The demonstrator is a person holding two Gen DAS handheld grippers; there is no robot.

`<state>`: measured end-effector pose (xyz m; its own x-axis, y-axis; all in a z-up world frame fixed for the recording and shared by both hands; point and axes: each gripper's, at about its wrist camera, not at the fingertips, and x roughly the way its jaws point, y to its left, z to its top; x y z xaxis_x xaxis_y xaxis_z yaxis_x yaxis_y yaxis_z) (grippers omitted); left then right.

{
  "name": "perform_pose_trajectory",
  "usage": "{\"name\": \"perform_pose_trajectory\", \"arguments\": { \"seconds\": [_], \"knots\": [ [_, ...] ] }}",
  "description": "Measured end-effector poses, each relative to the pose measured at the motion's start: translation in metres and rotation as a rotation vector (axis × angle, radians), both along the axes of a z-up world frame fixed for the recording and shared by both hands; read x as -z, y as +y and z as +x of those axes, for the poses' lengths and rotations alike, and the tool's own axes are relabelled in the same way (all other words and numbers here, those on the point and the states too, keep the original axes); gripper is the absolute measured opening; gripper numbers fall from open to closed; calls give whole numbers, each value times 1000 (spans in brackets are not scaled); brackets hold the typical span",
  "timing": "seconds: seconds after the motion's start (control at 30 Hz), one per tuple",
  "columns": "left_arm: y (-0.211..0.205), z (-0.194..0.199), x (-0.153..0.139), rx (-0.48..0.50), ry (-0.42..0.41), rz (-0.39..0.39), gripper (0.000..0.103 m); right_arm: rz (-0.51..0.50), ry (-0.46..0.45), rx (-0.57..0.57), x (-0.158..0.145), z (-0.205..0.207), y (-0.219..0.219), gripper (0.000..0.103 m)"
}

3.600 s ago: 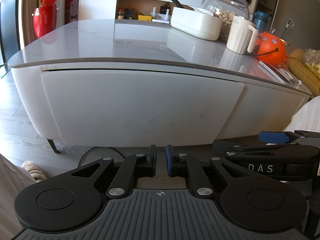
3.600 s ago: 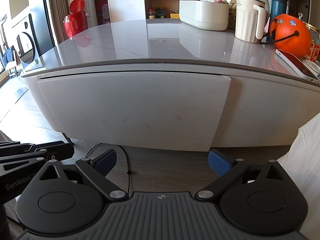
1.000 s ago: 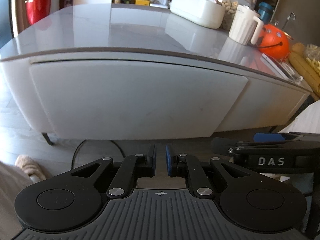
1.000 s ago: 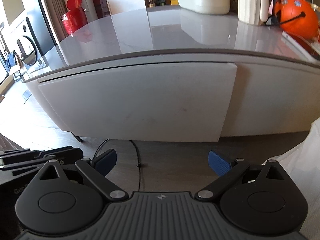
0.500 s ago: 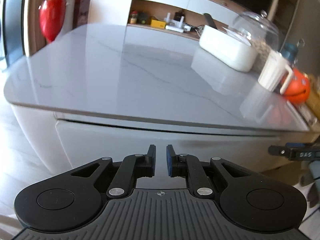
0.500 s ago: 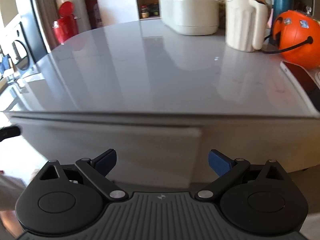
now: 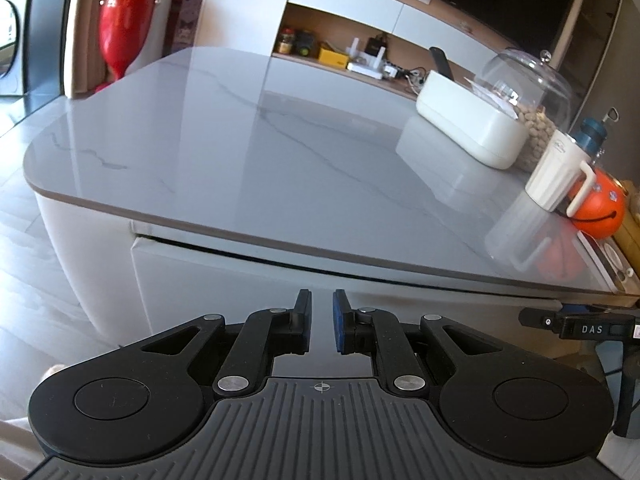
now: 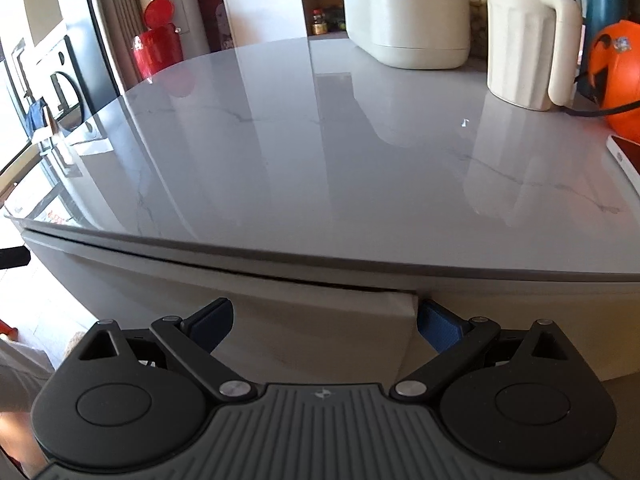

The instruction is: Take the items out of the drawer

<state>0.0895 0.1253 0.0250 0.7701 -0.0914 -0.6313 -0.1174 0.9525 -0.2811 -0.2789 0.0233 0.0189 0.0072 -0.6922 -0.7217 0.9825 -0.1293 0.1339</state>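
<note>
The white drawer front (image 7: 216, 280) sits shut under the grey marble tabletop (image 7: 280, 152), with only a thin dark slit between them. Nothing inside the drawer shows. My left gripper (image 7: 321, 320) is close in front of the drawer's upper edge, its blue-padded fingers nearly together and holding nothing. My right gripper (image 8: 324, 324) is open wide at the drawer front (image 8: 320, 320), and its right fingertip (image 8: 438, 326) lies just past the drawer's right edge. The right gripper's side (image 7: 580, 326) also shows at the far right of the left wrist view.
On the tabletop's far right stand a white rectangular box (image 8: 408, 28), a cream ribbed jug (image 8: 524, 36), an orange pumpkin bucket (image 8: 618, 76) and a glass-domed jar (image 7: 528, 92). A phone (image 8: 624, 160) lies near the right edge. A red bin (image 8: 158, 46) stands beyond the table.
Both grippers have risen and moved in toward the table, so the views now look down over the tabletop edge. The right gripper stays open, the left stays nearly closed, and the drawer stays shut.
</note>
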Motion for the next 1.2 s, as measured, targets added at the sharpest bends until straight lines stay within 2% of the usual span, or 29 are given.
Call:
{"name": "perform_pose_trajectory", "arguments": {
  "seconds": [0.2, 0.43, 0.73, 0.83, 1.0, 1.2],
  "knots": [
    [4, -2, -4, -28, -30, 9, 12, -13, -38, 10, -1, -5, -3, 100],
    [24, -8, -8, -103, -55, -45, 12, -34, 18, -17, -1, 3, -2, 99],
    [24, -6, -12, -111, -60, -66, 12, -40, 17, -48, -2, 2, 6, 100],
    [21, -2, -14, -96, -30, -74, 12, -34, 27, -70, -2, 3, 12, 100],
    [2, 9, -21, -33, 8, -43, 12, -12, 42, -88, -4, 7, 19, 100],
    [-25, 39, -24, 16, 60, 30, 12, 14, 12, -41, -16, 6, 20, 98]
  ]
}}
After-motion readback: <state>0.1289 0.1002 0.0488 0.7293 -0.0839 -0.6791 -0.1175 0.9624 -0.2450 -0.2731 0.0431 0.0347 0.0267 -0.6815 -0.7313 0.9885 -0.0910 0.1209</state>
